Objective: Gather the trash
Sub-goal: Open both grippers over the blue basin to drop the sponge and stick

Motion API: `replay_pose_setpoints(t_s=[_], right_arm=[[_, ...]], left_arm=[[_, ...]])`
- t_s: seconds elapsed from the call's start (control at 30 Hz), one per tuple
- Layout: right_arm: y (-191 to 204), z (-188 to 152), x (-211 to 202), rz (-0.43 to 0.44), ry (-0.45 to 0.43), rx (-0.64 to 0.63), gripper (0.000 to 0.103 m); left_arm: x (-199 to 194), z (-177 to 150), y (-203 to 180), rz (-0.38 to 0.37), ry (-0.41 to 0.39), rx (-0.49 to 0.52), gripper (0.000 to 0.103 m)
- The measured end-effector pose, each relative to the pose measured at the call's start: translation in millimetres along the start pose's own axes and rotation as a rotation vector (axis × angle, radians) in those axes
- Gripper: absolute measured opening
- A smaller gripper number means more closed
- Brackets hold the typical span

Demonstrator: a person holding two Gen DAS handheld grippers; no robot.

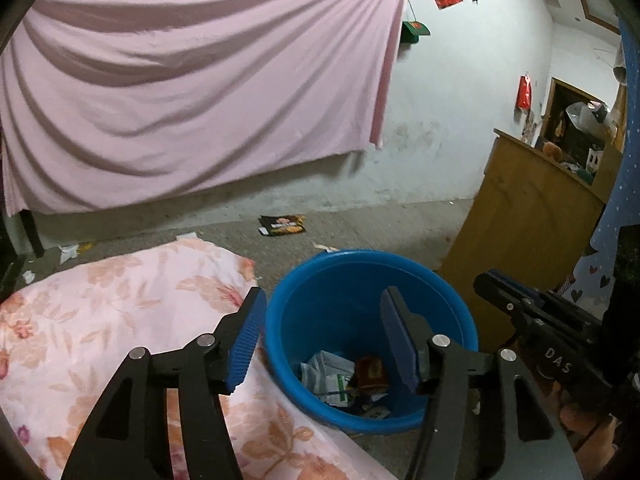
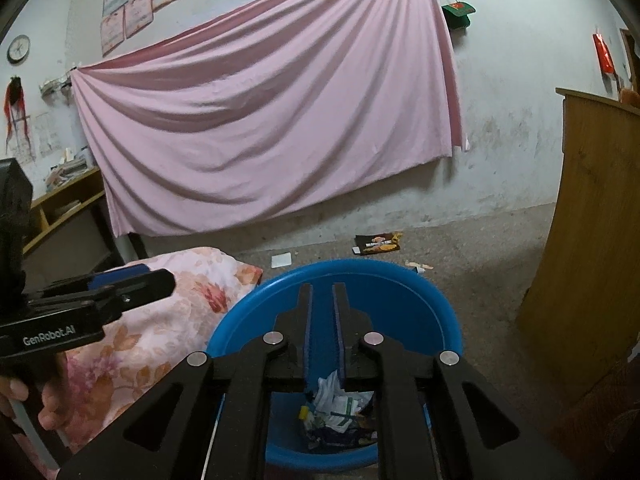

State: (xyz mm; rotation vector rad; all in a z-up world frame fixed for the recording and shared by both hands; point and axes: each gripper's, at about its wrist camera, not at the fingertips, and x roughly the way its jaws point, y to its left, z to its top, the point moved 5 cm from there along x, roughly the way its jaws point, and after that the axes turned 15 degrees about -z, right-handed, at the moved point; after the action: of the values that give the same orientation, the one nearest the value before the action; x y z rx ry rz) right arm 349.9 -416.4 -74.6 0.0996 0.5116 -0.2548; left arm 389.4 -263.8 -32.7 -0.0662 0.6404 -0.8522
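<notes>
Left gripper [image 1: 324,336], jaws apart and empty, poised over the near rim of the blue bucket [image 1: 448,300]. Right gripper [image 2: 322,332], jaws nearly together with a narrow gap, nothing between them, above the same bucket. Crumpled wrappers [image 1: 344,376] lie on the bucket's bottom. A floral quilt [image 1: 120,300] lies just left of the bucket. Farther off, on the floor [image 1: 380,224], a dark snack packet [image 1: 283,225] and a white paper scrap [image 2: 287,260] remain. Behind: pink sheet [image 1: 192,92] on the wall; wooden cabinet [image 1: 524,216] at right.
</notes>
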Motion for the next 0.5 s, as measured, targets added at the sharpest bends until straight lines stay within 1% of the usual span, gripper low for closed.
replay_pose_setpoints(t_s=[0.03, 0.07, 0.1, 0.13, 0.2, 0.23, 0.3, 0.37, 0.4, 0.43, 0.5], right_arm=[[1, 1, -2, -0.001, -0.003, 0.002, 0.016], [1, 2, -5, -0.001, -0.008, 0.005, 0.019], [1, 3, -8, 0.001, -0.011, 0.007, 0.024], [2, 4, -10, 0.001, -0.014, 0.009, 0.025], [3, 6, -16, -0.003, -0.020, 0.007, 0.025], [4, 6, -17, -0.004, -0.021, 0.008, 0.025], [4, 6, -21, -0.005, -0.020, 0.010, 0.025], [3, 7, -23, -0.010, -0.019, 0.013, 0.028], [2, 7, -25, -0.014, -0.019, 0.017, 0.035], [1, 7, -27, -0.015, -0.022, 0.022, 0.047], [2, 7, -31, -0.023, -0.031, 0.025, 0.052]], left_arm=[[-4, 1, 0, 0.010, -0.006, 0.003, 0.058], [-7, 3, 0, 0.016, -0.011, 0.004, 0.062], [-11, 3, 0, 0.026, -0.018, 0.005, 0.066], [-16, 3, -1, 0.036, -0.026, 0.005, 0.069], [-25, 3, 1, 0.053, -0.045, 0.004, 0.082], [-28, 3, 0, 0.063, -0.054, 0.005, 0.084], [-37, 4, 2, 0.081, -0.076, 0.006, 0.095], [-43, 4, 3, 0.097, -0.094, 0.007, 0.099], [-47, 4, 3, 0.108, -0.105, 0.008, 0.099], [-50, 4, 4, 0.118, -0.112, 0.010, 0.099], [-54, 3, 5, 0.132, -0.119, 0.012, 0.099]])
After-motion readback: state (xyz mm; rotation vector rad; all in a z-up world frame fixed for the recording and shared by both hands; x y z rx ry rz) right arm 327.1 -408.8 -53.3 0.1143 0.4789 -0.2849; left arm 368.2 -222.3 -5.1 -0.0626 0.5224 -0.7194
